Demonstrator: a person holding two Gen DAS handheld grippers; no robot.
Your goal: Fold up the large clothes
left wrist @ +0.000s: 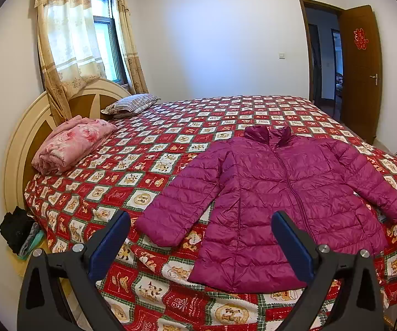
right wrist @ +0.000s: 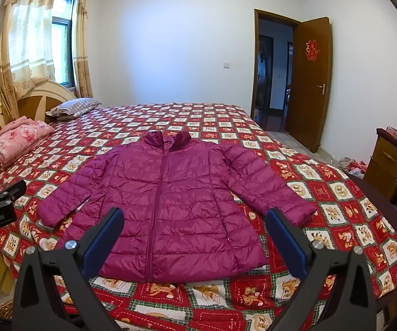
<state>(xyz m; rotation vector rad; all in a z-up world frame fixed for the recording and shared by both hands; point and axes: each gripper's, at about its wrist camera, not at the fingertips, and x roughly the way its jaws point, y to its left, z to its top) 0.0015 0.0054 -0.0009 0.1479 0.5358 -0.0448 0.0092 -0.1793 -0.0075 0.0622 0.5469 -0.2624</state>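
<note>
Magenta quilted jacket (right wrist: 171,207) on a red, white and green checked bedspread (right wrist: 336,207); pink floral blanket (right wrist: 16,143) at ten o'clock.

The jacket (right wrist: 168,207) lies flat on the bed (right wrist: 336,201), collar away from the tongs, hem nearest them, sleeves spread out to either side. The right gripper (right wrist: 195,216) hangs above the hem, both fingers apart. The left gripper (left wrist: 201,218) hangs over the jacket's left sleeve and hem. Far to the left, a folded blanket (left wrist: 71,143) rests by the headboard (left wrist: 13,149), a pillow (left wrist: 130,104) beyond it. A door (right wrist: 309,82) stands beyond the bed to the right.
</note>
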